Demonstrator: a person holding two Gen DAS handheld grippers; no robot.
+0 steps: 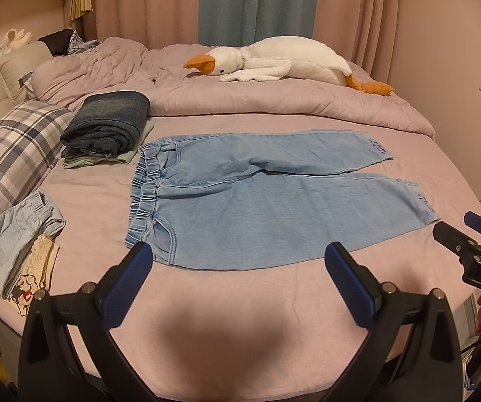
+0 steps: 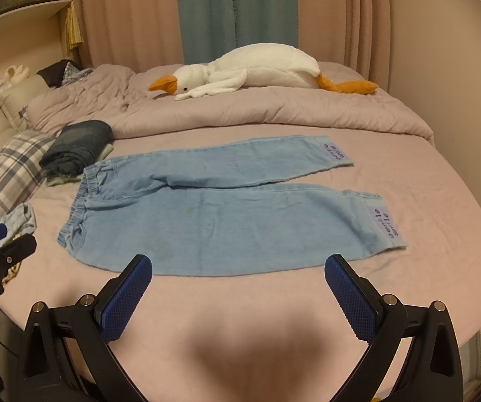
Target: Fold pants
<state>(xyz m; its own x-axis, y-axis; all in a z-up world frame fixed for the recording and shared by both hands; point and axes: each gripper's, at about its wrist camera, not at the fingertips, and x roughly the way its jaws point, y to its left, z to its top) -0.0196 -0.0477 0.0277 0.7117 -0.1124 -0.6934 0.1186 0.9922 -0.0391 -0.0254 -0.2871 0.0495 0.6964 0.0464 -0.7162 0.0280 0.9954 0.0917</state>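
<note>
Your right gripper (image 2: 237,268), jaws wide apart, hovers just short of pants (image 2: 220,207): flat, unfolded, waistband left. Beyond pants: plush goose (image 2: 257,67). At waistband: folded dark jeans (image 2: 76,149).

place: home bedroom; evidence: bed (image 1: 207,301), plaid pillow (image 1: 16,147), plush goose (image 1: 284,60), curtains (image 1: 257,3)
</note>
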